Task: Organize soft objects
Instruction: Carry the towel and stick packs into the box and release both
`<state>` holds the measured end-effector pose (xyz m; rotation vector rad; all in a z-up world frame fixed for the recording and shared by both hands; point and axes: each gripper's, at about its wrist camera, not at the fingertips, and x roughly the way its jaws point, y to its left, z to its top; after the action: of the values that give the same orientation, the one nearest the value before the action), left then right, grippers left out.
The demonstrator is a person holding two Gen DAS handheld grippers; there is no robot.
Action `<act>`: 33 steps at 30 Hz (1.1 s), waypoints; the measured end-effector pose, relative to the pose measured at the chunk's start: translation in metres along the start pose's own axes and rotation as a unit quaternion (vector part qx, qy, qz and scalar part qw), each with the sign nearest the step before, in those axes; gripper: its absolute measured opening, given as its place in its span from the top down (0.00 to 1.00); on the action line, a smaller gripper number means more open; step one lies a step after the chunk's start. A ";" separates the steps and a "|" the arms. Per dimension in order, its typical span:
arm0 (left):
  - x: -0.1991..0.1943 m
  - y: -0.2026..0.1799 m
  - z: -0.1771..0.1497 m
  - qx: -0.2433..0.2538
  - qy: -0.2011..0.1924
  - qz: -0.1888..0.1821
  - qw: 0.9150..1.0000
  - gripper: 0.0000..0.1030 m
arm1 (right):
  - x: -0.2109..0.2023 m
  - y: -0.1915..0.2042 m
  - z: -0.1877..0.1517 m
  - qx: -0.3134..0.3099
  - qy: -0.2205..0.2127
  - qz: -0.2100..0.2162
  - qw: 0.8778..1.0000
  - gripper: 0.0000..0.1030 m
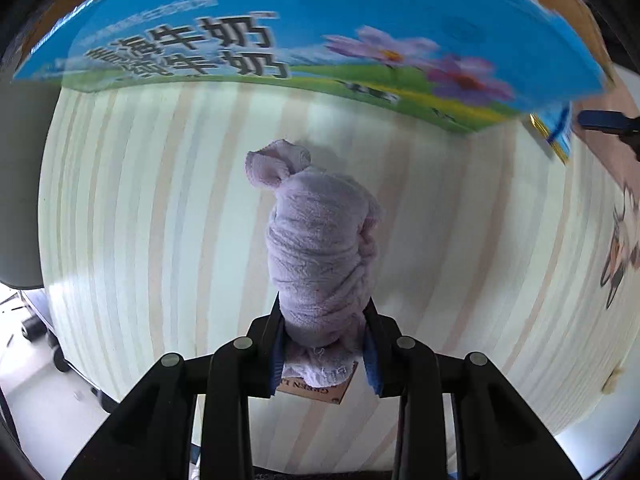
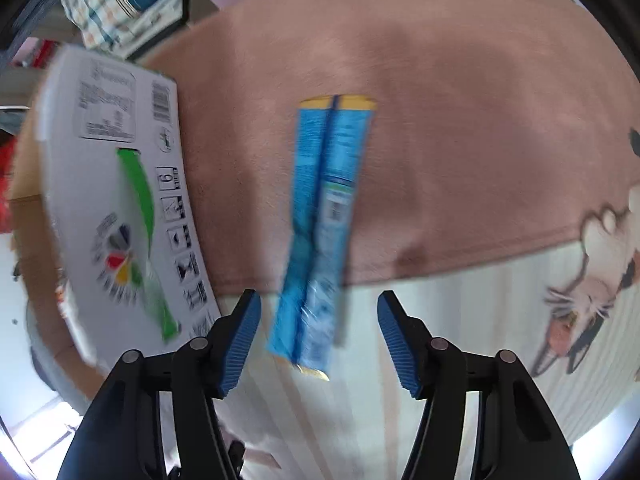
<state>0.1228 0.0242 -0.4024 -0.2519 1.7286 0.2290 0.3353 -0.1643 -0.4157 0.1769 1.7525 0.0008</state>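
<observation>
Left wrist view: the left gripper (image 1: 325, 344) points down at a cloth with pale green and beige stripes (image 1: 140, 220). Its jaws are pinching a rolled lilac towel (image 1: 320, 248) near its lower end; the blue pads press on both sides of the roll. The roll extends away from the fingers, ending in a small curled tip. A brown card tag with printed letters (image 1: 320, 390) hangs under the roll, between the fingers. Beyond the towel stands a blue milk carton box (image 1: 280, 32) with dark Chinese characters and purple flowers, its lower edge on the striped cloth. At the right edge, part of a blue packet (image 1: 560, 136) shows just beside the box corner, and past it a blue and black finger of the other gripper. A cartoon cat print (image 1: 624, 248) sits at the far right.

Right wrist view: the picture is motion-blurred. The right gripper (image 2: 320, 332) has its jaws spread, with the long blue packet (image 2: 324, 216) lying lengthwise between and beyond them; the pads (image 2: 240, 340) do not touch it. The packet has yellow ends and lies across the border of a pink blanket (image 2: 440, 100) and the striped cloth (image 2: 340, 420). To the left is the white side of the box (image 2: 120, 200), showing a green stripe, barcodes and handling symbols. Folded checked and striped fabrics (image 2: 120, 4) lie at top left
</observation>
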 end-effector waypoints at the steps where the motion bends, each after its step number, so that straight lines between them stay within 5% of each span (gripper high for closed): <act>1: -0.002 0.005 0.006 -0.004 -0.001 -0.006 1.000 0.72 | 0.005 0.005 0.003 0.000 0.005 -0.008 1.000 0.52; 7: -0.024 0.012 -0.010 0.013 -0.018 -0.020 1.000 0.72 | 0.012 0.022 0.005 -0.028 -0.007 -0.074 0.997 0.87; 12: -0.059 0.018 -0.026 0.048 -0.050 -0.030 0.997 0.72 | -0.012 0.004 -0.014 -0.008 -0.038 -0.056 0.998 0.90; 19: -0.140 0.030 -0.025 0.084 -0.099 -0.082 0.988 0.72 | -0.108 0.017 -0.065 -0.027 -0.113 0.010 0.993 0.90; 27: -0.217 0.079 0.030 0.093 -0.128 -0.115 0.981 0.72 | -0.173 0.093 -0.120 -0.081 -0.164 0.066 0.981 0.90; 33: -0.227 0.111 0.099 0.080 -0.156 -0.070 0.982 0.72 | -0.176 0.151 -0.107 -0.108 -0.166 0.044 0.979 0.90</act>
<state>0.2207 0.1679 -0.1945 -0.2053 1.4034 0.0228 0.2801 -0.0252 -0.2089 0.0891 1.3983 0.2157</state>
